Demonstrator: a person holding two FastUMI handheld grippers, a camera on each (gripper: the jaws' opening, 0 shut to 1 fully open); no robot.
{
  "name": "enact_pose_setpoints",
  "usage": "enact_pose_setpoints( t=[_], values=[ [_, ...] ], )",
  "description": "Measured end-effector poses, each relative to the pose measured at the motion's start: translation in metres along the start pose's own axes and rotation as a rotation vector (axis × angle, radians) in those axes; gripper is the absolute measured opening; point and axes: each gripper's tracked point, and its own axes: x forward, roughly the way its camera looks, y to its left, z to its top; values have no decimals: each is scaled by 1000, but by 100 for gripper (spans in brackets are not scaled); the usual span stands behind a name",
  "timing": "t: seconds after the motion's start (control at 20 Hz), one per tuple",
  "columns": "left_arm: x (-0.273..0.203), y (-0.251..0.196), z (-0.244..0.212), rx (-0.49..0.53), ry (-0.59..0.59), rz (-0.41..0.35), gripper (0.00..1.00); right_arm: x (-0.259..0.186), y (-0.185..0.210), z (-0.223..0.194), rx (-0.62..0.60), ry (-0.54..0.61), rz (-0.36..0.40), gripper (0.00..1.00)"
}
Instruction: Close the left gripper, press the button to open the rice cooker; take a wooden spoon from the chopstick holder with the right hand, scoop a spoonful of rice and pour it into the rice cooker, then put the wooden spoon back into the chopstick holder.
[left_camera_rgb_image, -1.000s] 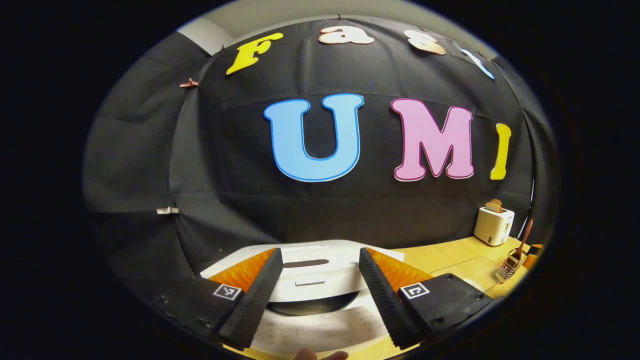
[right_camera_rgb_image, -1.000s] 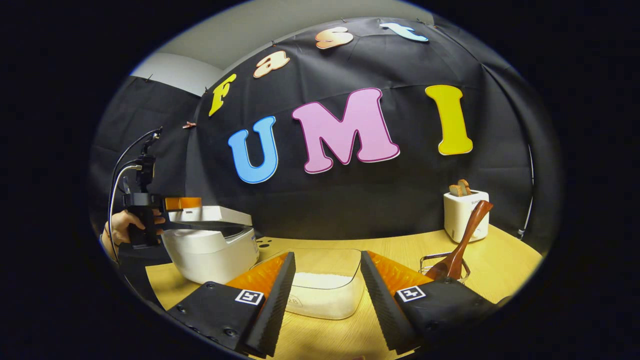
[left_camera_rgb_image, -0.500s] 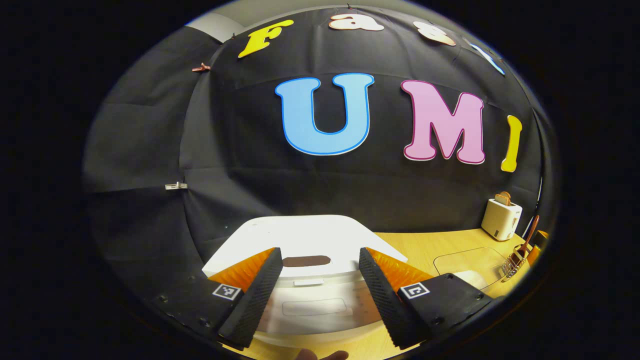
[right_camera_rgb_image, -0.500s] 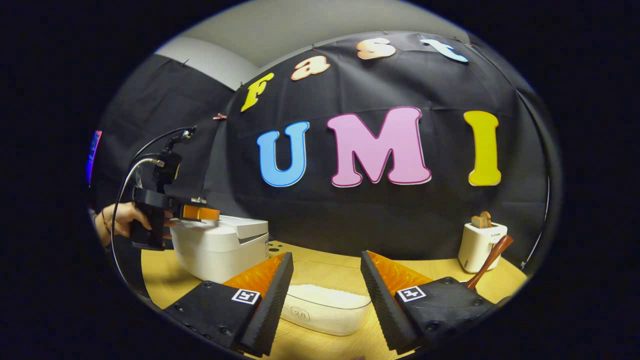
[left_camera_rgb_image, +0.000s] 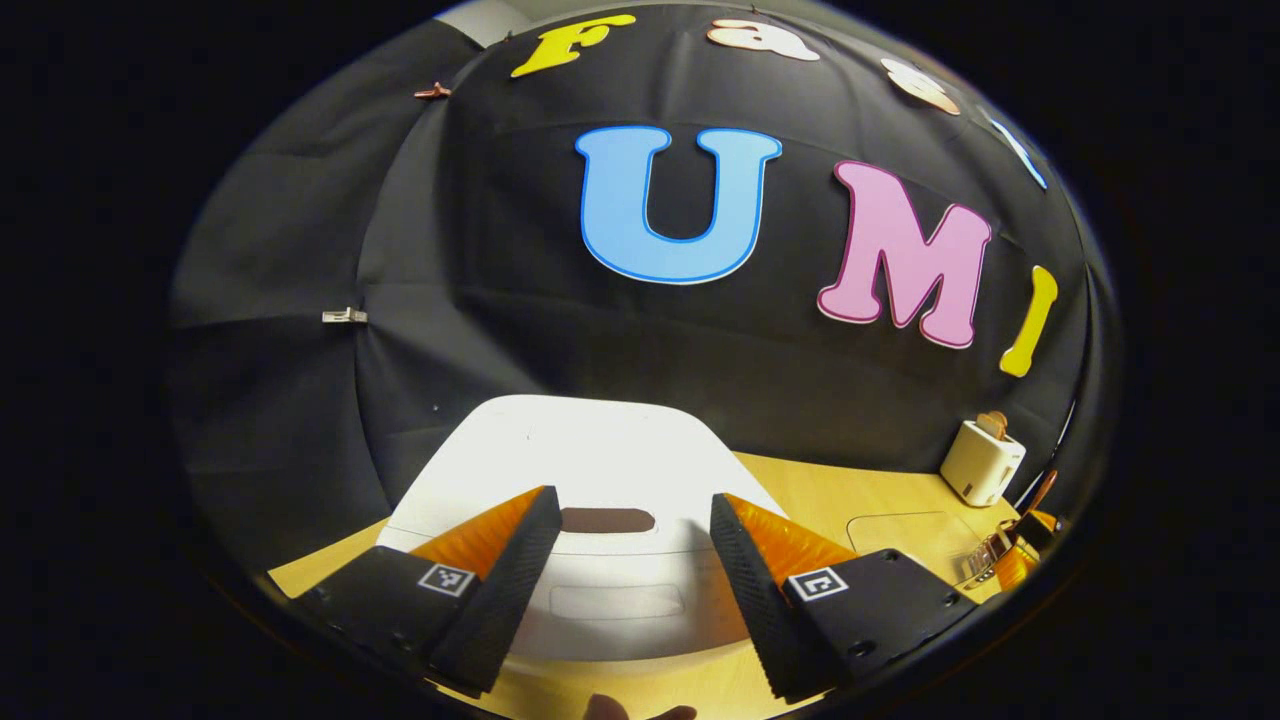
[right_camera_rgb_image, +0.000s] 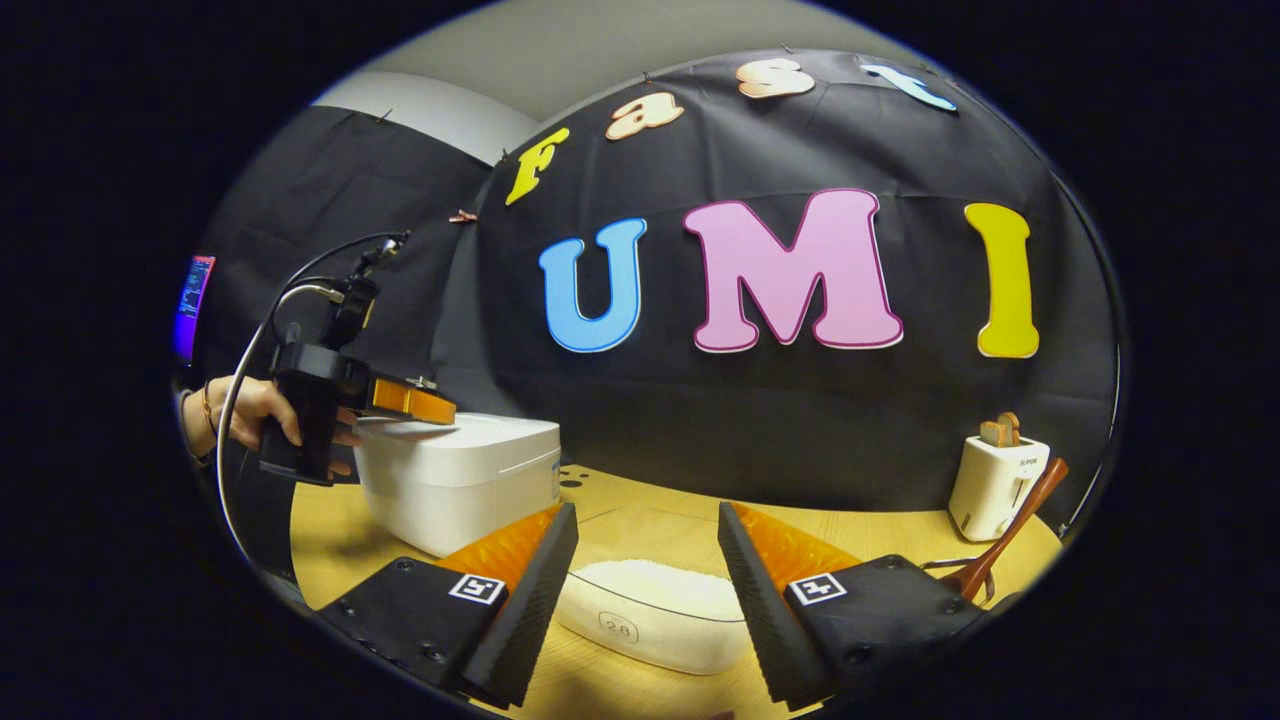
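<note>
Left gripper view: the left gripper (left_camera_rgb_image: 625, 560) hangs over the white rice cooker (left_camera_rgb_image: 590, 470), fingers spread apart with nothing between them. The cooker's lid looks down flat. A dark oval patch sits on top between the fingers, and a shallow rectangular panel (left_camera_rgb_image: 617, 601) lies nearer the front; I take one of these for the release button but cannot tell which. The cooker stands at the left end of the desk (left_camera_rgb_image: 850, 500). Far off toward the right edge are a small toaster (left_camera_rgb_image: 983, 462) and the wire chopstick holder (left_camera_rgb_image: 990, 565).

Right gripper view: the right gripper (right_camera_rgb_image: 645, 580) waits low over the near edge of the desk, fingers wide open and empty, with the clear tub of rice (right_camera_rgb_image: 650, 610) lying just beyond them. The wooden spoon (right_camera_rgb_image: 1005, 545) leans in its holder at the right, its handle crossing in front of the toaster. At the left a hand (right_camera_rgb_image: 245, 410) holds the other gripper above the cooker's front top edge.

To my eye the first step is in hand: the lid appears closed and the spoon untaken. Next the left fingers need pressing together, then a push down on the button.
</note>
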Motion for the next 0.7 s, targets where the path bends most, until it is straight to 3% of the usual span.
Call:
enact_pose_setpoints(
  t=[0.15,0.35,0.55,0.7],
  values=[
    [5,5,-1,52,-26,96,95,-9,14,-1,-8,2,40,87],
    [-2,5,9,90,-96,159,94,-27,18,5,45,-15,56,89],
    [-25,-12,10,29,-119,123,93,-40,15,6,66,-16,57,92],
    [-46,-30,12,51,-169,87,94,-46,13,9,72,-31,54,93]
  ],
)
